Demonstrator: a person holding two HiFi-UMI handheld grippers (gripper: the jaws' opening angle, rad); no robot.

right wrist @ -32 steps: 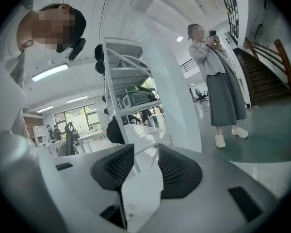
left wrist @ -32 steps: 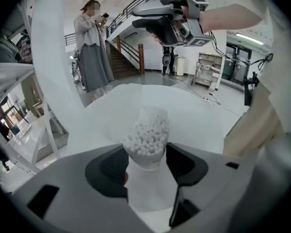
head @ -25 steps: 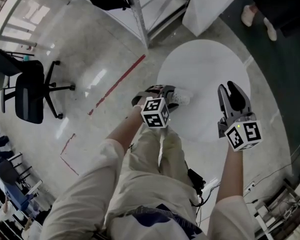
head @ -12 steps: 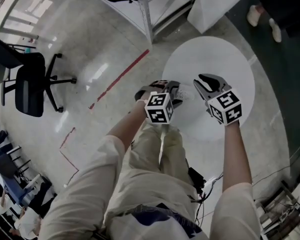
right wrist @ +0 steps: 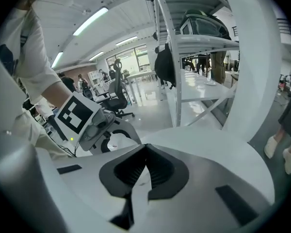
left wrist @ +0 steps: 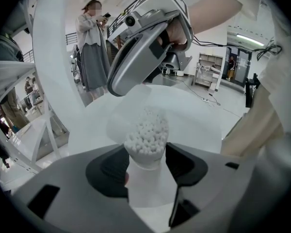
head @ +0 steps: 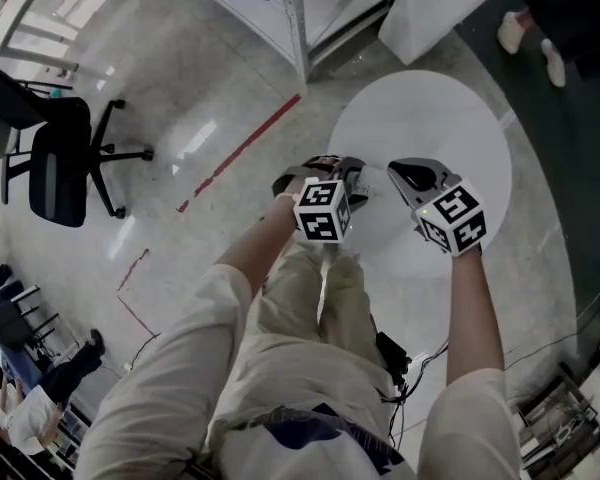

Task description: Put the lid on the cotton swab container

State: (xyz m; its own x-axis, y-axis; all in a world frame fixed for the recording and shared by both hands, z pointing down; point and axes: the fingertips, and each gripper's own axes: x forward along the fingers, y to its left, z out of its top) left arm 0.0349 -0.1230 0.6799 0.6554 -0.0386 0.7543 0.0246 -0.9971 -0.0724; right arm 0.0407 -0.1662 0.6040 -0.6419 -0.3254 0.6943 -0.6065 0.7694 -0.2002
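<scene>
Floor, far left: black office chair [head: 58,173] on glossy grey floor. A red tape line [head: 242,151] runs diagonally between the chair and the round white table [head: 450,118].

Left gripper [head: 322,171]: over the near left edge of the table. In the left gripper view both dark pads are clamped on the sides of a small clear plastic cotton swab container [left wrist: 145,171], which stands upright between them. The white cotton swab heads [left wrist: 146,132] rise bare from its top, so no lid is seated.

Behind the swabs and just under the other gripper's tip there is a faint translucent rounded shape. I cannot tell whether it is the lid.

Right gripper [head: 400,171]: just right of the left gripper, over the table, with its tip angled towards the container. In the left gripper view it hangs close above the swabs. In the right gripper view its jaws are together, the tips touching, and nothing can be made out between them.

Background, left gripper view: a person in a grey coat [left wrist: 92,47] stands far left, beyond the table.
</scene>
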